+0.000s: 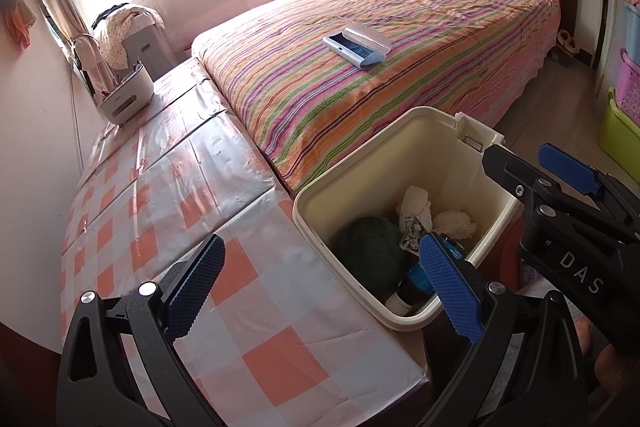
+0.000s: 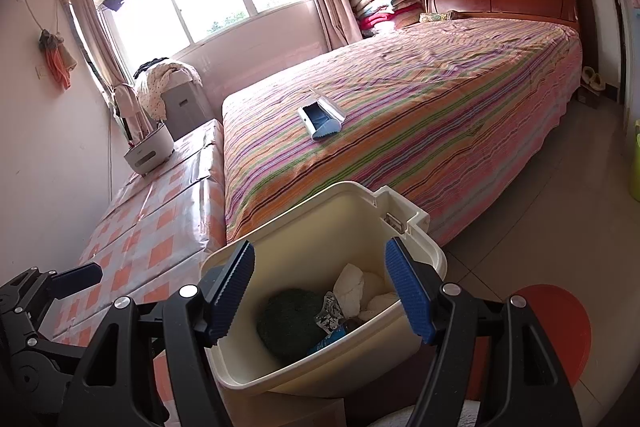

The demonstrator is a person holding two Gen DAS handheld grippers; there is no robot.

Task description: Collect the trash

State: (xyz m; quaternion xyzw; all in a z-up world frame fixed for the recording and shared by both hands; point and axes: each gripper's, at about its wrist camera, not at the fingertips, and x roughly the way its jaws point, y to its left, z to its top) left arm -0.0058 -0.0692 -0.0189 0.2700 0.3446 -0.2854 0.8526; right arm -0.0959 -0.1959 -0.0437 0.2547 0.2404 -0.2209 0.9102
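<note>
The cream bin [image 2: 320,227] stands open at the corner where the checked counter [image 1: 160,211] meets the striped bed [image 1: 400,39], and its base is cut off from both views. The trash lies inside it: a dark green bundle [image 2: 290,319], white crumpled paper [image 2: 354,285], and a printed wrapper [image 2: 330,311] beside a blue piece that is too hidden to identify. In the left wrist view the left claw [image 1: 320,289] is open and empty, one pad over the counter and the other over the near rim of the bin, covering part of the contents. The right claw [image 2: 324,301] is also open and empty, its two pads spread over the mouth of the bin without touching the trash. Its lower body is out of frame. A light blue and white item [image 1: 356,45] lies on the bed, well apart from the bin; its type cannot be made out. A white holder [image 1: 126,97] stands at the far end of the counter. To the right of the bed the tiled floor [image 2: 532,211] is open, with a red round object [image 2: 560,327] partly hidden behind the right claw.
</note>
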